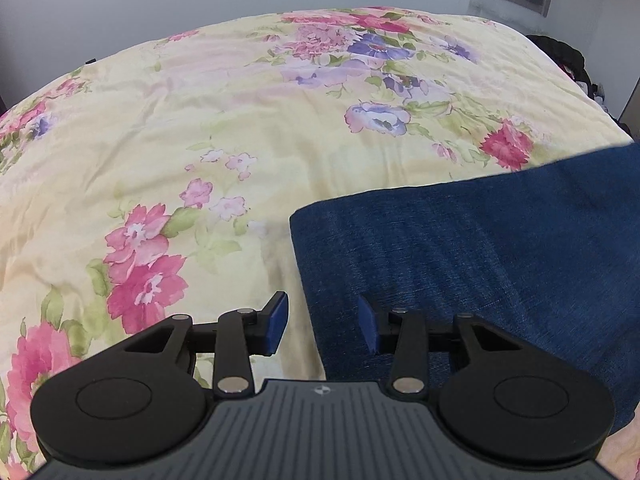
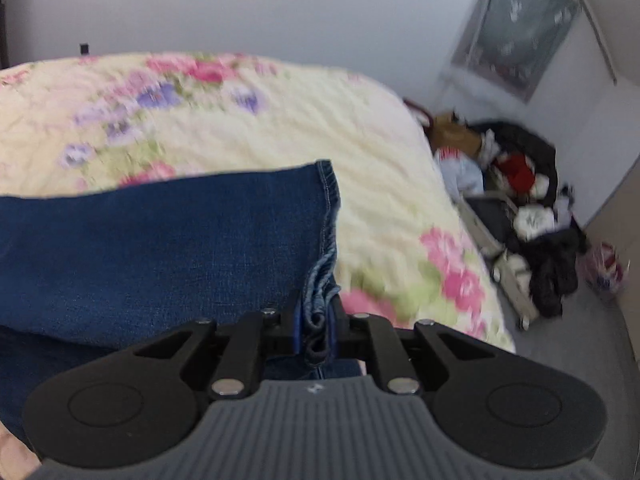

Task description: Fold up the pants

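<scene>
One pair of blue jeans (image 1: 480, 256) lies on one bed with a floral bedspread (image 1: 200, 128), handled by two grippers. The left gripper (image 1: 324, 326) hangs released, jaws apart, straddling the jeans' folded left edge without gripping it. The right gripper (image 2: 316, 328) is clenched on the bunched hem (image 2: 320, 292) at the jeans' right end. The jeans' long axis runs left to right across the bed, hem toward its right edge, beyond which one cluttered open suitcase (image 2: 516, 208) sits on the floor.
</scene>
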Available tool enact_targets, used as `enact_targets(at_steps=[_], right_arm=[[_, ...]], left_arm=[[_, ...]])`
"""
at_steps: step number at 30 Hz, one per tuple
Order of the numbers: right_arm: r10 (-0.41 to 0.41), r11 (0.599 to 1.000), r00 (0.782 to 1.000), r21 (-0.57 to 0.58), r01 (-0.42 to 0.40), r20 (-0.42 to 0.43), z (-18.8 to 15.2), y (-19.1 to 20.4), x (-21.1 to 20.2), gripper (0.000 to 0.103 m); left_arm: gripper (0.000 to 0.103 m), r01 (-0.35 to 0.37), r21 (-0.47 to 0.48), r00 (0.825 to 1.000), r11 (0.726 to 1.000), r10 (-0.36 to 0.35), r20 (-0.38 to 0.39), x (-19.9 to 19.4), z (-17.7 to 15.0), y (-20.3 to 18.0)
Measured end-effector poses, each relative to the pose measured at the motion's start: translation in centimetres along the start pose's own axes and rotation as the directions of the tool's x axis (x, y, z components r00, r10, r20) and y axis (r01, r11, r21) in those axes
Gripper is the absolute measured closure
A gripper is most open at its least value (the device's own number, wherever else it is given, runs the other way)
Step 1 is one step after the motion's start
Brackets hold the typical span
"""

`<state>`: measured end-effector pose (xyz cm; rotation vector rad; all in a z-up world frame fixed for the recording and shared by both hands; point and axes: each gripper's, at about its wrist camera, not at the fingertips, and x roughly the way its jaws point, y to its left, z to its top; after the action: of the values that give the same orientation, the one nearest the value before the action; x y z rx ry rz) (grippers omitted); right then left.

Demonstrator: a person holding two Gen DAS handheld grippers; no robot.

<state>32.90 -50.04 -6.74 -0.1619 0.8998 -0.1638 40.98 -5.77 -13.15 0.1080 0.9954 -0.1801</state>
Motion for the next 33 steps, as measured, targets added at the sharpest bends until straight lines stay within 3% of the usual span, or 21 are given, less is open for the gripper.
enact_targets(at_steps=[2, 6, 11, 14, 16, 20, 22, 23, 27, 30, 33], right_arm=[[0.009, 0.999, 0.998, 0.037, -0.007, -0.065, -2.3, -0.6, 2.9, 0.097], [0.011, 0.998, 0.999, 0.06, -0.008, -0.053, -3.4, -0.6, 4.3, 0.096], [0.015, 1.0, 0.998, 0.015, -0.016, 0.061, -2.6, -0.7, 1.7, 0.097], [0.012, 1.0, 1.0, 0.019, -0.012, 0.0, -3.5, -0.8, 3.8, 0.097], [-0.015, 0.999, 1.0, -0.032, 0.015, 0.007, -4.6, 0.0, 5.3, 0.094], [-0.05, 0.999, 0.999, -0.005, 0.05, -0.015, -5.9, 0.0, 7.5, 0.093], [-0.071, 0.997, 0.997, 0.018, 0.071, -0.012, -5.7, -0.6, 7.2, 0.076], [-0.097, 0.995, 0.995, 0.02, 0.097, -0.008, -5.7, -0.9, 6.9, 0.074], [-0.184, 0.982, 0.982, 0.043, 0.185, -0.03, -5.7, -2.7, 5.7, 0.089], [-0.131, 0.982, 0.991, 0.141, 0.127, 0.019, -6.0, -3.8, 3.6, 0.089], [-0.056, 0.99, 0.994, 0.138, 0.043, 0.095, -5.8, -2.5, 2.2, 0.089]], left_arm=[[0.056, -0.006, 0.011, 1.0, 1.0, 0.006, -0.01, 0.3, -0.1, -0.4], [0.056, -0.015, 0.041, 1.0, 0.999, 0.015, -0.001, 0.2, 0.2, -1.1], [0.056, -0.012, 0.033, 1.0, 0.999, 0.012, 0.009, 0.5, 0.8, -1.3], [0.061, -0.016, 0.024, 1.0, 1.0, 0.016, 0.017, 1.1, 0.9, -1.3], [0.063, -0.017, 0.011, 1.0, 1.0, 0.016, 0.019, 1.5, 0.8, -1.3], [0.064, -0.022, 0.01, 0.999, 1.0, 0.022, 0.028, 1.4, 0.8, -1.2], [0.065, -0.028, 0.015, 0.999, 0.999, 0.027, 0.039, 1.0, 0.8, -0.9], [0.065, -0.029, 0.015, 0.999, 0.999, 0.028, 0.045, 0.8, 0.9, -0.7], [0.069, -0.021, -0.005, 0.998, 1.0, 0.021, 0.061, 0.3, 1.4, 0.2], [0.072, 0.006, -0.006, 0.997, 1.0, -0.005, 0.075, 0.1, 1.7, 0.4], [0.074, 0.026, 0.005, 0.995, 1.0, -0.026, 0.091, 0.3, 2.1, 0.1]])
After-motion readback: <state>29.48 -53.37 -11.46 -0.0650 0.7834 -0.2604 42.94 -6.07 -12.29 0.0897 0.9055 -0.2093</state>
